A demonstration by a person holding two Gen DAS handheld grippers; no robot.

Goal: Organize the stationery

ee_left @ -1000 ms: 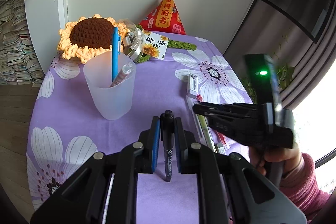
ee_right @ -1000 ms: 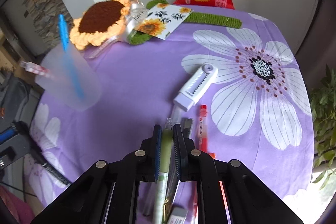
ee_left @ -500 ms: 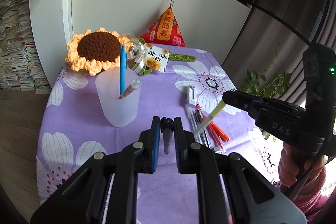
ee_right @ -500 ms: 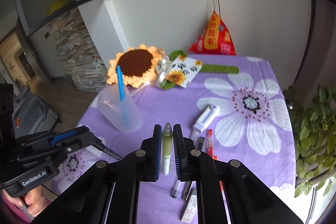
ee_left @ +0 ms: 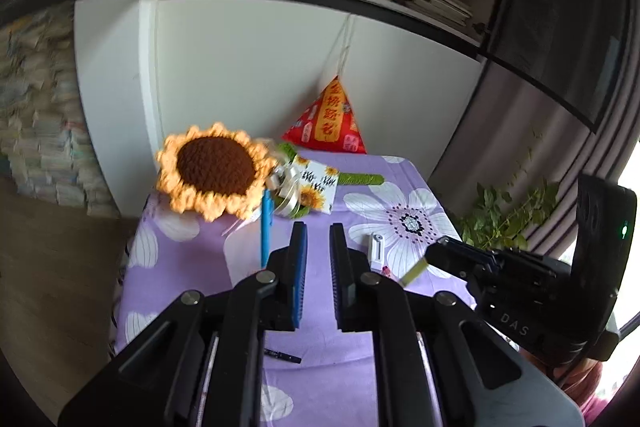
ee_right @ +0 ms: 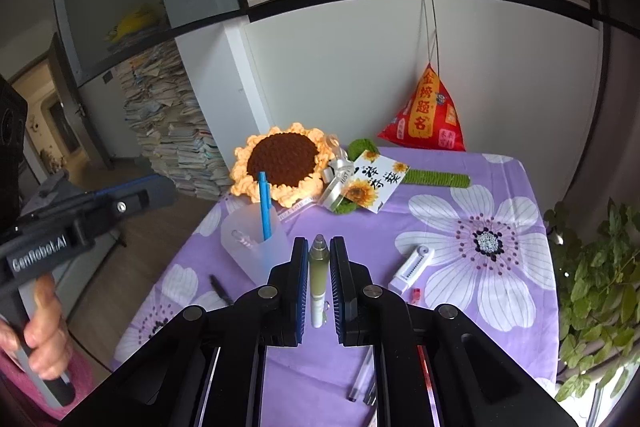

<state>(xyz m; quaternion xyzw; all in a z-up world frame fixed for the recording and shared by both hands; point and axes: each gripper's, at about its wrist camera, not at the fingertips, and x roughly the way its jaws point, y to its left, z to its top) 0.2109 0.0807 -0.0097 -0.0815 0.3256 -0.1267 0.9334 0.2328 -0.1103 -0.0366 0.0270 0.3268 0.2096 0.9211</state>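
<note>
My left gripper [ee_left: 318, 239] is open and empty, raised above the purple table; it also shows at the left of the right wrist view [ee_right: 156, 189]. A black marker [ee_left: 282, 355] lies on the cloth below it and shows in the right wrist view [ee_right: 220, 289]. My right gripper [ee_right: 319, 247] is shut on a green pen [ee_right: 318, 279], held high over the table; in the left wrist view [ee_left: 434, 255] the pen's tip [ee_left: 414, 270] sticks out. The frosted cup [ee_right: 254, 251] holds a blue pen [ee_right: 264, 207] and another pen.
A crochet sunflower [ee_right: 282, 161], a flower card [ee_right: 370, 183], a red pouch [ee_right: 424, 115] and a green strip [ee_right: 438, 179] sit at the back. A white correction tape [ee_right: 410, 265], a red pen [ee_right: 416, 294] and clear pens [ee_right: 362, 375] lie at the right. A plant [ee_right: 592, 287] stands beside the table.
My left gripper opened and the black marker dropped onto the cloth. Both grippers rose higher above the table. The right gripper still holds the green pen.
</note>
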